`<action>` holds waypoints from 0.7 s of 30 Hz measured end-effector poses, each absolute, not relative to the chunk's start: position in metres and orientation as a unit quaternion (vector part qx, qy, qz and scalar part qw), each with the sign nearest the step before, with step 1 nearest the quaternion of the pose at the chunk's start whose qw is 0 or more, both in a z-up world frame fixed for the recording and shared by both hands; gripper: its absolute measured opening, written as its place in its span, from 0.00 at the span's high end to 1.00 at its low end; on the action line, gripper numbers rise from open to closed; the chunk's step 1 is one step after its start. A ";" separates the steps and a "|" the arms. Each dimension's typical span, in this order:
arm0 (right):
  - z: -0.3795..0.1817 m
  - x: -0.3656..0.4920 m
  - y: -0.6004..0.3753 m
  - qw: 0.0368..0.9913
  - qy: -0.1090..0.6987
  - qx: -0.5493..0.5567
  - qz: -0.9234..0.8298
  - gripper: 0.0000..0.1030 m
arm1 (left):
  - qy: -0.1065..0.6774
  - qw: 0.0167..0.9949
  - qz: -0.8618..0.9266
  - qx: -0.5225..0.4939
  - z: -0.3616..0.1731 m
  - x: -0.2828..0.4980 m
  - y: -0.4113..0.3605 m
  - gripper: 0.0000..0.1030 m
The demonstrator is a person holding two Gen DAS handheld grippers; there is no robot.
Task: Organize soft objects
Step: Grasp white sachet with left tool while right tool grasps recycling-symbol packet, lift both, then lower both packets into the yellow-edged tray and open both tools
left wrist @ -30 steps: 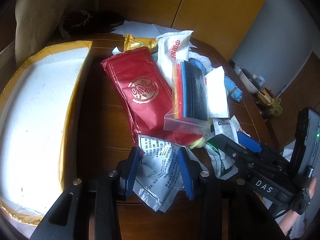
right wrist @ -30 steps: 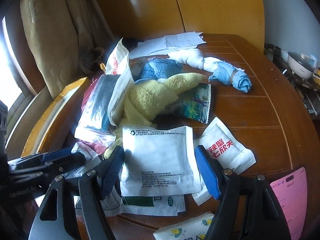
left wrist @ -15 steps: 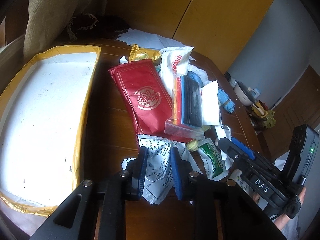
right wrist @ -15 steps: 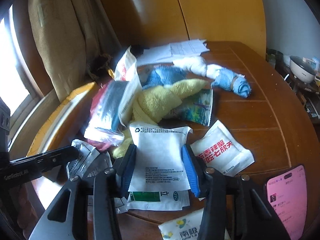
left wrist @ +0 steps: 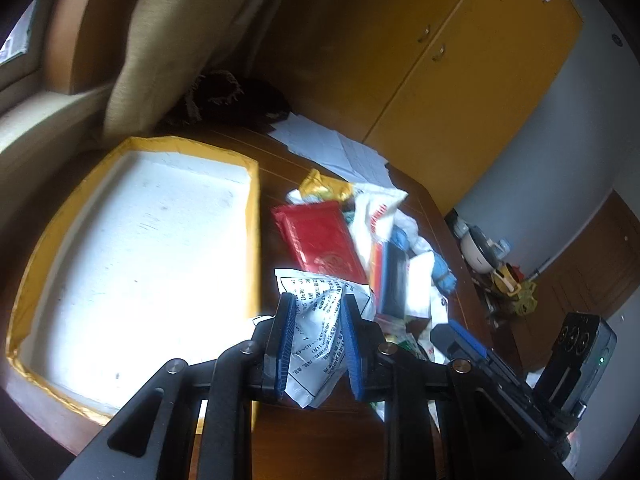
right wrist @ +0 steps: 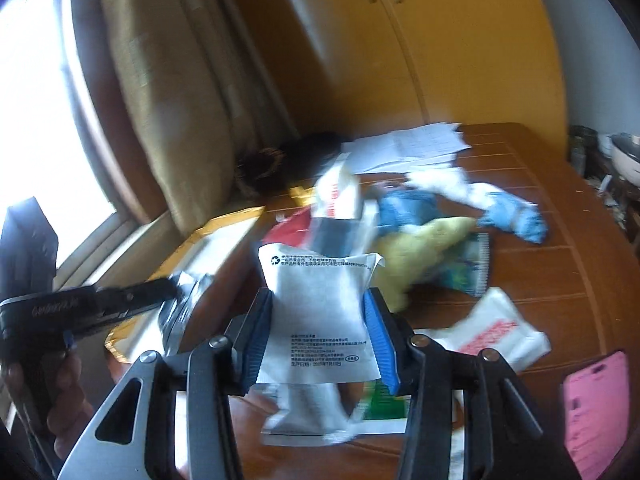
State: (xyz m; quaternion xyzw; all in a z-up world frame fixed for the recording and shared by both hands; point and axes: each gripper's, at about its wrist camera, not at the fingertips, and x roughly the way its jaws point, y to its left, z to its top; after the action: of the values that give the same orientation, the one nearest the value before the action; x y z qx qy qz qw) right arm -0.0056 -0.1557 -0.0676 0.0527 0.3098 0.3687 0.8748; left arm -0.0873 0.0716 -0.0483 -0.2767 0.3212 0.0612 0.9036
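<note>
My left gripper [left wrist: 318, 320] is shut on a crumpled silver printed packet [left wrist: 320, 312] and holds it above the table beside the yellow-rimmed white tray [left wrist: 256, 216]. My right gripper [right wrist: 320, 320] is shut on a white printed pouch [right wrist: 320, 300], lifted off the pile. The pile on the wooden table holds a red packet [left wrist: 320, 236], a zip bag of dark cloths [left wrist: 390, 276], a yellow towel [right wrist: 424, 248] and a blue cloth [right wrist: 516, 220]. The left gripper with its packet also shows in the right wrist view [right wrist: 176, 296].
A white packet with red print [right wrist: 492, 332] and a green-printed packet [right wrist: 380, 404] lie under the right gripper. A pink phone [right wrist: 596, 404] lies at the table's near right. Papers [right wrist: 416, 148] lie at the back. Yellow cupboards [left wrist: 460, 60] stand behind.
Both grippers closed on their packets and lifted them off the pile. The left one moved up and toward the tray; the right one rose with the white pouch.
</note>
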 end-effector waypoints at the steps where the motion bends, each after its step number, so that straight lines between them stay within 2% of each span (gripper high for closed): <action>1: -0.067 -0.008 -0.146 0.868 0.311 0.049 0.383 0.56 | 0.319 0.903 0.075 -0.277 -0.047 -0.092 0.080 0.78; 10: -0.063 -0.036 -0.041 0.813 0.315 -0.008 0.491 0.56 | 0.302 0.888 0.175 -0.299 -0.055 -0.130 0.155 0.78; 21: -0.090 -0.051 0.047 0.778 0.349 -0.087 0.514 0.56 | 0.358 0.852 0.240 -0.296 -0.097 -0.132 0.184 0.78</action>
State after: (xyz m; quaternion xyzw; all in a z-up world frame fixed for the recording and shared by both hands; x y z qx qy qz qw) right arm -0.0515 0.0467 -0.0904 -0.0871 0.3491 0.5145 0.7784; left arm -0.1318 0.1841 -0.0969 -0.2959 0.3584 0.2400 0.8523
